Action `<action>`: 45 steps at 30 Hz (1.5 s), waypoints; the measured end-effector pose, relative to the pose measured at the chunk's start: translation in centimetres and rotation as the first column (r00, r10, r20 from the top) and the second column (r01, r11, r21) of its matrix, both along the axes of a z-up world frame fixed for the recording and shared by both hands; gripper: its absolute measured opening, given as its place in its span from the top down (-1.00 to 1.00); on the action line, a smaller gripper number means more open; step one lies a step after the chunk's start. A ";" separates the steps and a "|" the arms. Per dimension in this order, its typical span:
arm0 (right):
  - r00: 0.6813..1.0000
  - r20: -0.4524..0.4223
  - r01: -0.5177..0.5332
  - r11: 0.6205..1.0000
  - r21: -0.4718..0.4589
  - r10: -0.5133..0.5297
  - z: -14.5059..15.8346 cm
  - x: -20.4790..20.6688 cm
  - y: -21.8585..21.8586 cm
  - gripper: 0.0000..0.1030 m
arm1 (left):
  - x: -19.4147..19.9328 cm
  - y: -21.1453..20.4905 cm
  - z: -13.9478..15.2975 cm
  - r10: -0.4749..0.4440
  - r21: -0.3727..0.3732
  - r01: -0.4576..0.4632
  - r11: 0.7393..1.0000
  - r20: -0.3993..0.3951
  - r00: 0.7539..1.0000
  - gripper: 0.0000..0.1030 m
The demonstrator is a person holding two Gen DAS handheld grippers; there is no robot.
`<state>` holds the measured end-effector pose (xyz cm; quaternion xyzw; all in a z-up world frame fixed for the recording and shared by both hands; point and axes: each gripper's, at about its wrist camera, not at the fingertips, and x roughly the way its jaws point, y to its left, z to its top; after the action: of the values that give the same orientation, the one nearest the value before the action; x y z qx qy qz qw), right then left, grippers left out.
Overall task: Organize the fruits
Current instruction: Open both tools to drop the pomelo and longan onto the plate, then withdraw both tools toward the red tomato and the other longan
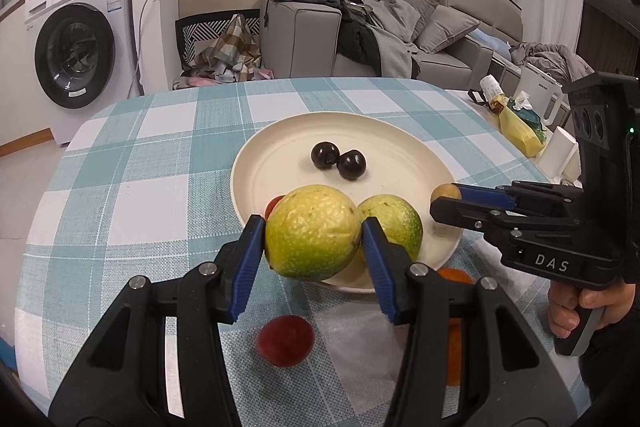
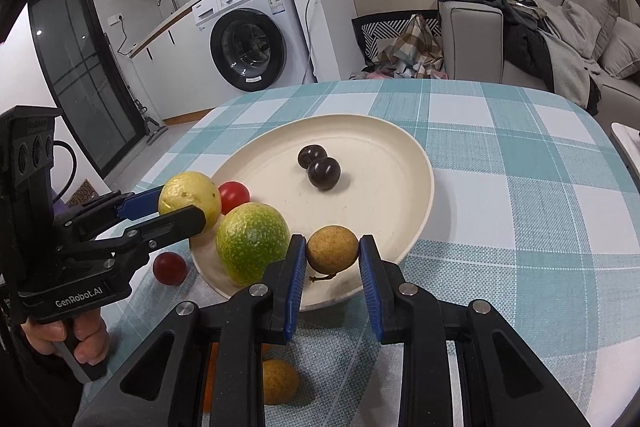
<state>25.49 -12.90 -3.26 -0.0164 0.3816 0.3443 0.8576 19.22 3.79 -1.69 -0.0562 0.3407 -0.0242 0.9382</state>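
My left gripper (image 1: 314, 233) is shut on a yellow-green passion fruit (image 1: 312, 233) and holds it over the near left rim of the cream plate (image 1: 280, 147); it also shows in the right wrist view (image 2: 188, 197). My right gripper (image 2: 332, 251) is shut on a small brown longan (image 2: 332, 248) over the plate's near rim (image 2: 420, 163). On the plate lie a second green passion fruit (image 2: 252, 243), a red cherry tomato (image 2: 234, 195) and two dark cherries (image 2: 320, 167).
On the checked tablecloth near me lie a dark red fruit (image 1: 285, 341), an orange fruit (image 1: 454, 347) and another longan (image 2: 280, 381). A yellow bag and white items (image 1: 520, 123) stand at the table's right edge. A washing machine and sofa are behind.
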 end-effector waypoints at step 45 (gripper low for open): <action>0.999 0.035 0.003 1.000 -0.007 -0.003 1.1 -3.6 -2.3 -1.00 | -6.7 1.0 1.0 0.075 0.015 -0.075 0.997 0.017 0.997 -0.99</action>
<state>21.93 -15.25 -2.19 -0.0249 0.3677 0.3414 0.8646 12.50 4.79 -0.73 -0.0615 0.3309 0.0132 0.9416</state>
